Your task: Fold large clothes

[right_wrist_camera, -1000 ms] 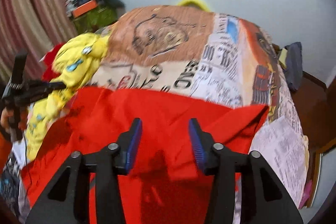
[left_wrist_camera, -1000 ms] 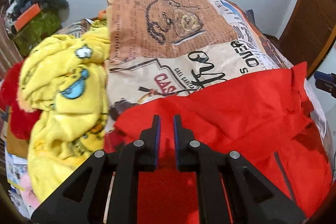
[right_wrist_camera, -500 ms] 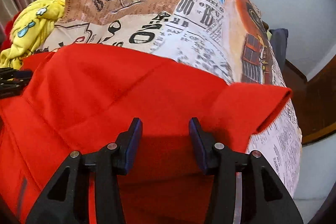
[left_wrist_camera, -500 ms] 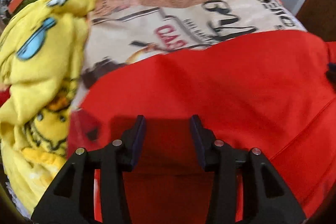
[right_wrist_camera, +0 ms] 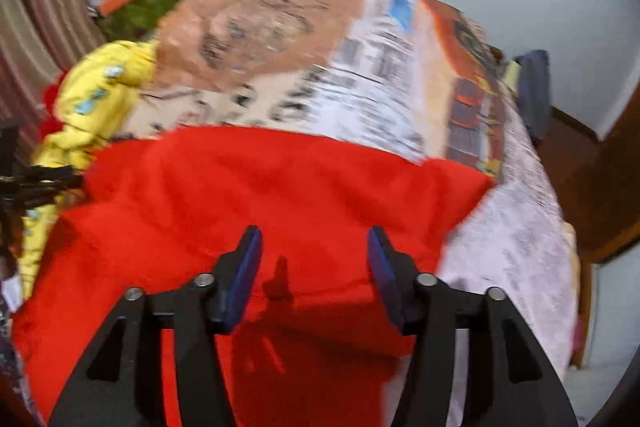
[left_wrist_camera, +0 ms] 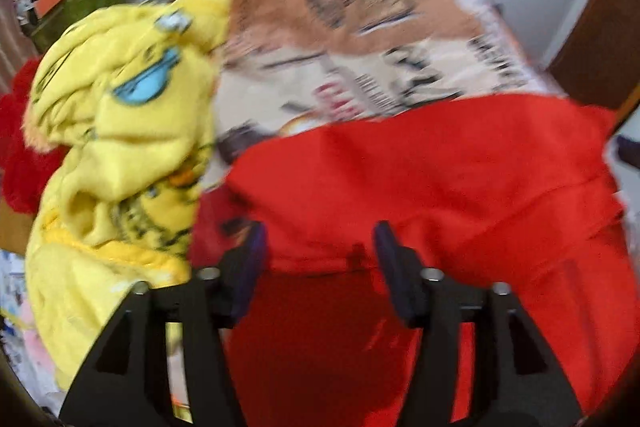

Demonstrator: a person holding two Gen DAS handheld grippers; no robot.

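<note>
A red garment [left_wrist_camera: 460, 179] lies spread over the near part of a bed, filling the lower centre and lower right of the left wrist view and the lower centre and left of the right wrist view. Beneath it the bedspread [left_wrist_camera: 360, 39], printed with newspaper text and a brown drawing, takes up the upper centre of both views. A crumpled yellow blanket [left_wrist_camera: 120, 131] with cartoon print is heaped at the left of the frame, touching the garment's left edge.

The left gripper [left_wrist_camera: 318, 251] sits at the bottom centre, its fingers [left_wrist_camera: 250, 267] spread apart and opening; red cloth lies below and between them, but the pads do not press on it. The right gripper [right_wrist_camera: 314, 263] looks the same at the bottom centre of its own view: fingers [right_wrist_camera: 244, 275] opening, parted over the garment's folded near edge, nothing pinched.

At the left edge of the right wrist view, part of the other black gripper shows beside the garment. Both views are blurred.
</note>
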